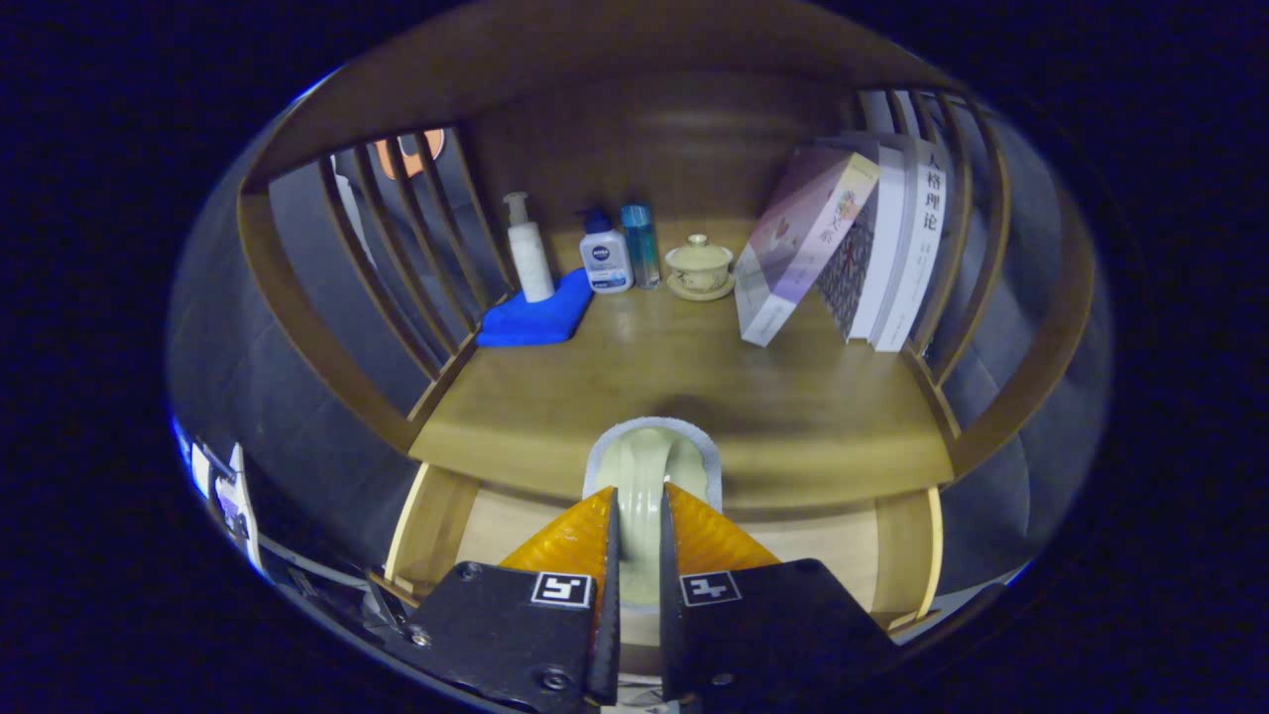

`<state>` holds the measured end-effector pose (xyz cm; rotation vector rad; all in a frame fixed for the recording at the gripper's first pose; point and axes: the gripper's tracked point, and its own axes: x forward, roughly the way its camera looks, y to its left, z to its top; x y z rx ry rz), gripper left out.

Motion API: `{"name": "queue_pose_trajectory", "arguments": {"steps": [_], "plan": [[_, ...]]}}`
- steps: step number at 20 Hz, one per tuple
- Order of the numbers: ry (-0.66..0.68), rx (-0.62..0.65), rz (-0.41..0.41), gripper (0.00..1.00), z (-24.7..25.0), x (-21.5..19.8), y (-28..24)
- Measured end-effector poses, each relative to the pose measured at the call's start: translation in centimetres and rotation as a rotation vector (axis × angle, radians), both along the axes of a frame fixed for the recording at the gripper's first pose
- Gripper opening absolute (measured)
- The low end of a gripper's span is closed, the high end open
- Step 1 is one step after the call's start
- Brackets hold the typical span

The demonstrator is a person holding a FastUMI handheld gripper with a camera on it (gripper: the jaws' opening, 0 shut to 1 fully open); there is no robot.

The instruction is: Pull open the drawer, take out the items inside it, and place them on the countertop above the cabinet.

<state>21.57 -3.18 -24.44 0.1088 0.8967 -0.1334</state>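
Observation:
My gripper (639, 496) is shut on a pale green item with a fuzzy grey-white rim (646, 458). Both fingers press on its narrow body. The item hangs over the front edge of the wooden countertop (793, 397), and its far end reaches a little onto the top. Below the countertop, on both sides of the fingers, the light wooden inside of the open drawer (496, 531) shows. The fingers hide most of the drawer's floor.
Along the back of the countertop stand a white pump bottle (528, 256), a small white bottle with a blue cap (606, 263), a slim blue bottle (641, 243) and a lidded tea cup (700, 268). A blue cloth (535, 315) lies back left. Leaning books (853, 248) stand back right. Slatted wooden rails (397, 258) close both sides.

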Motion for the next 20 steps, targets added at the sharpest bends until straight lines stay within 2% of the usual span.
{"name": "queue_pose_trajectory", "arguments": {"steps": [9,17,18,20], "plan": [[0.028,0.008,-0.042,0.19,-1.8,8.2,-2.1],[-0.002,0.007,-0.090,0.20,-3.7,10.7,-3.2],[-0.010,-0.005,-0.088,0.22,-3.6,10.6,-3.4],[-0.032,-0.048,-0.081,0.36,-3.1,10.3,-3.7]]}}
